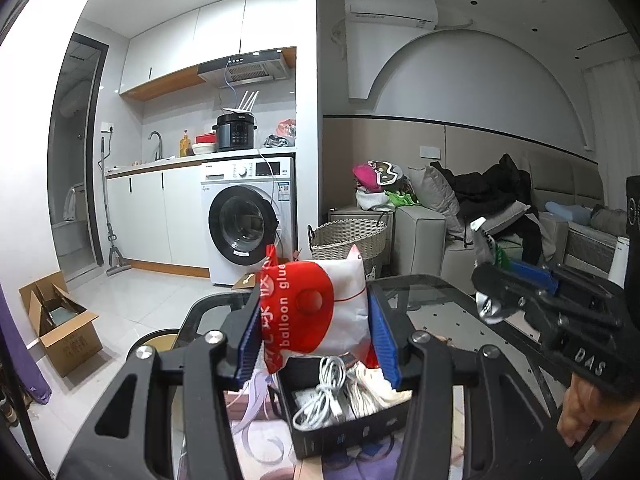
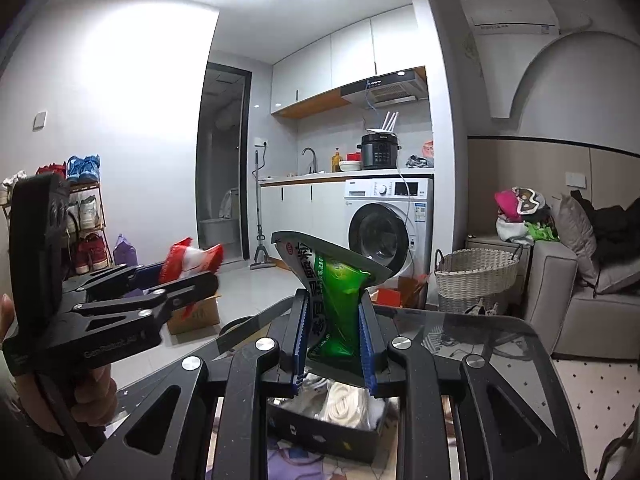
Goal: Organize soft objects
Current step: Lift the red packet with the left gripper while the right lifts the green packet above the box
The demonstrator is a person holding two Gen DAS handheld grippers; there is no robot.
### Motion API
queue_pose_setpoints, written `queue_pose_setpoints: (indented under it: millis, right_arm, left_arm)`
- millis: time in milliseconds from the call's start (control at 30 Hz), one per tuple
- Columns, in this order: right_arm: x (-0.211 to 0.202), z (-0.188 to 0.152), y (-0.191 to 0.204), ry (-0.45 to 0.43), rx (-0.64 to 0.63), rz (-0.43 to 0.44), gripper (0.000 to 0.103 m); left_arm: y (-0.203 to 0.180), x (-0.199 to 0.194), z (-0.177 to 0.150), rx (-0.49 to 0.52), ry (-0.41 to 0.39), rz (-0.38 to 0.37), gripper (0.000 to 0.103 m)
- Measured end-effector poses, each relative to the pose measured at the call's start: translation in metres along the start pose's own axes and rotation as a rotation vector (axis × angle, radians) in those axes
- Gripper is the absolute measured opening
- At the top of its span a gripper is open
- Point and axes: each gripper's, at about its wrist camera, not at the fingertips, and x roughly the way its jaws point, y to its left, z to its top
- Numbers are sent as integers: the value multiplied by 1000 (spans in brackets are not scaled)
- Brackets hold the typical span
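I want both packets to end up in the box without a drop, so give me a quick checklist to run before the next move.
1. Left gripper jaws clamp the red and white packet: ok.
2. Right gripper jaws pinch the green packet: ok.
3. Black box sits below both packets: ok.
4. Room in the box: cannot tell; white cables already fill much of it.
5. Grippers apart, not touching: ok.
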Motion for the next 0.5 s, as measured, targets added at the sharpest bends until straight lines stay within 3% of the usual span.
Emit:
queue_pose_setpoints:
  millis: [500]
  right_arm:
    - [69,27,-4,-13,26,-10,22]
  left_arm:
    - [14,79,16,-111,70,54,48]
